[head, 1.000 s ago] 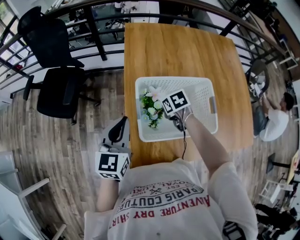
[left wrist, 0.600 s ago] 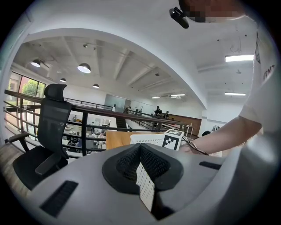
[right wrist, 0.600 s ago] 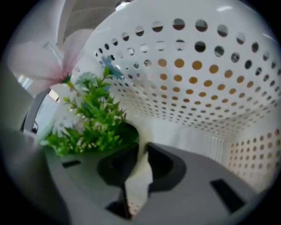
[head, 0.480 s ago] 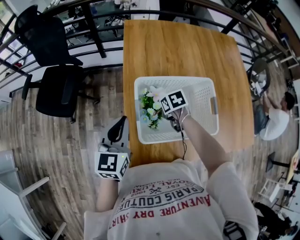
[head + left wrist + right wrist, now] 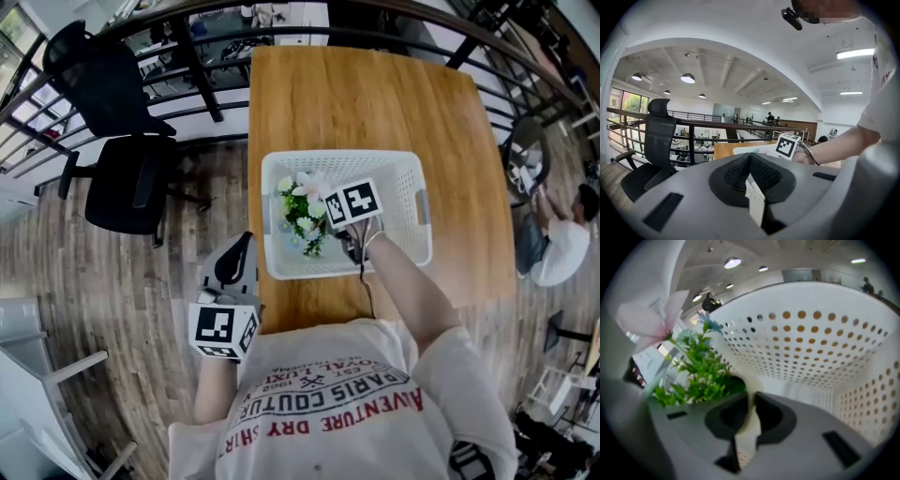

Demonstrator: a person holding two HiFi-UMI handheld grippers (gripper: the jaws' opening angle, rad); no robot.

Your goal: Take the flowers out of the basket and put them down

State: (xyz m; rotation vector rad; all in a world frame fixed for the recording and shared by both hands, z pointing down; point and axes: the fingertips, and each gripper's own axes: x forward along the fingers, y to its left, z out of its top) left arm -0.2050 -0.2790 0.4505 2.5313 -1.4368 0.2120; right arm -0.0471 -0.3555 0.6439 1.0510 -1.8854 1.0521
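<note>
One bunch of flowers (image 5: 302,214), pale pink and white blooms over green leaves, lies in the left part of a white perforated basket (image 5: 375,156) on a wooden table (image 5: 375,94). The right gripper (image 5: 750,397) reaches steeply down into the basket just beside the bunch, its marker cube (image 5: 352,202) uppermost. Its jaws have just been closing and stand a narrow gap apart. The leaves (image 5: 701,376) crowd against the outer side of one jaw, and no stem can be made out between the pads. A pink bloom (image 5: 647,319) rises above the greenery, beside the basket's dotted wall. The left gripper (image 5: 749,157) is held off the table's near left corner, over the plank floor (image 5: 112,281), roughly level, its jaws pressed together on nothing. Beyond the table's left edge a black office chair (image 5: 122,178) stands by a dark railing (image 5: 204,84). At the far right another person (image 5: 553,253) sits well apart from the table.
</note>
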